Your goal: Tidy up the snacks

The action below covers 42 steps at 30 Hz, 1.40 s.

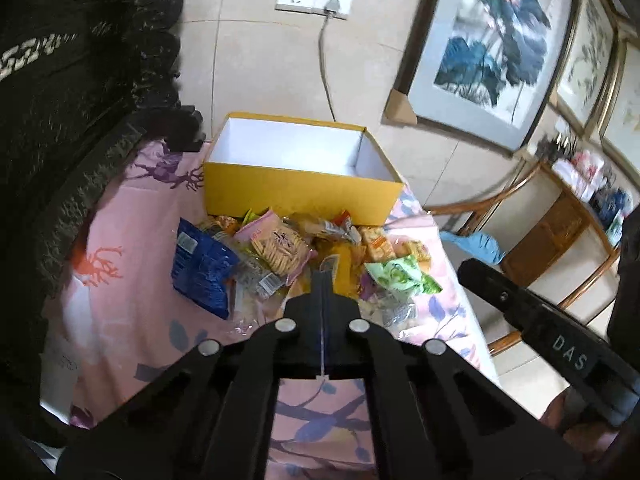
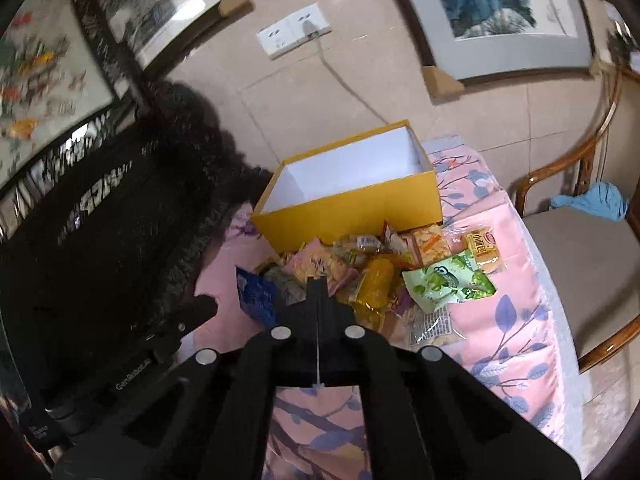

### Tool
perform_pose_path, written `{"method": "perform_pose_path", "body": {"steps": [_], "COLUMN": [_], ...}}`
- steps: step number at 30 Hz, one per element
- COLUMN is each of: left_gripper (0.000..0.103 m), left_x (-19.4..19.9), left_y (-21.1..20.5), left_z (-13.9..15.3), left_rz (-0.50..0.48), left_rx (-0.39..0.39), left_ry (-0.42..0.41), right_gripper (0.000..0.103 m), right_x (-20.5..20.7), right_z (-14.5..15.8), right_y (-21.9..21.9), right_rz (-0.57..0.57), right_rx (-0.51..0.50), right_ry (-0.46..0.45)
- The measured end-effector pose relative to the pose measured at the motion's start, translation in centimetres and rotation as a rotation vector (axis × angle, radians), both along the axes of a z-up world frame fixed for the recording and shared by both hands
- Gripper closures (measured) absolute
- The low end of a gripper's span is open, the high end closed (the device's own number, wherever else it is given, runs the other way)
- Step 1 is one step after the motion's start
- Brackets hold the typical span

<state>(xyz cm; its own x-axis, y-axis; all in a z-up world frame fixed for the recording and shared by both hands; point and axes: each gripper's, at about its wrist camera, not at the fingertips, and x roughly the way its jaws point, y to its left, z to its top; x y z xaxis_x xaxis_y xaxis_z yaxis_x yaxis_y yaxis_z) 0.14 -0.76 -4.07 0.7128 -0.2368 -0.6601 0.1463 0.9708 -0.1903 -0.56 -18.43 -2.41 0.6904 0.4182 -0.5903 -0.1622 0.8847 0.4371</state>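
Observation:
A yellow box (image 1: 296, 196) with a white, empty inside stands on a pink flowered tablecloth (image 1: 132, 280), also seen as the yellow box (image 2: 352, 210). In front of it lies a heap of snack packets: a blue bag (image 1: 202, 268), a cracker pack (image 1: 276, 250), a green bag (image 1: 400, 276), a yellow packet (image 2: 376, 280), a green bag (image 2: 448, 282). My left gripper (image 1: 323, 276) hovers shut over the near edge of the heap, holding nothing. My right gripper (image 2: 317, 284) is shut too, above the heap's near side, with nothing between its fingers.
Dark carved furniture (image 1: 68, 120) borders the table on the left. A wooden chair (image 2: 580, 240) with a blue cloth (image 2: 592, 202) stands to the right. Framed pictures (image 1: 492, 40) lean on the tiled wall, with a socket and cable (image 1: 320, 0) behind the box.

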Motion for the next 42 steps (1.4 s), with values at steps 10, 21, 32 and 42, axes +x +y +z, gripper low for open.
{"method": "perform_pose_path", "body": {"steps": [10,21,32,42], "left_gripper": [0.103,0.103,0.059,0.012], "left_x": [-0.1,-2.4,-3.5,-3.1], "left_y": [-0.2,-2.4,-0.7,-0.2], "left_z": [0.2,0.1,0.5,1.0], "left_rz": [-0.013,-0.067,0.018,0.108], "left_rx": [0.013,0.055,0.055,0.041], "left_ry": [-0.005,0.013,-0.004,-0.014], "right_gripper": [0.102,0.102,0.072,0.031], "right_x": [-0.1,-2.1,-2.6,-2.8], "right_z": [0.1,-0.1,1.1,0.7], "right_y": [0.1,-1.6,-1.7,-4.2], "right_rz": [0.003,-0.044,-0.085,-0.181], "right_rx": [-0.062,-0.081,-0.186,-0.171], "right_ry": [0.017,0.052,-0.015,0.031]}}
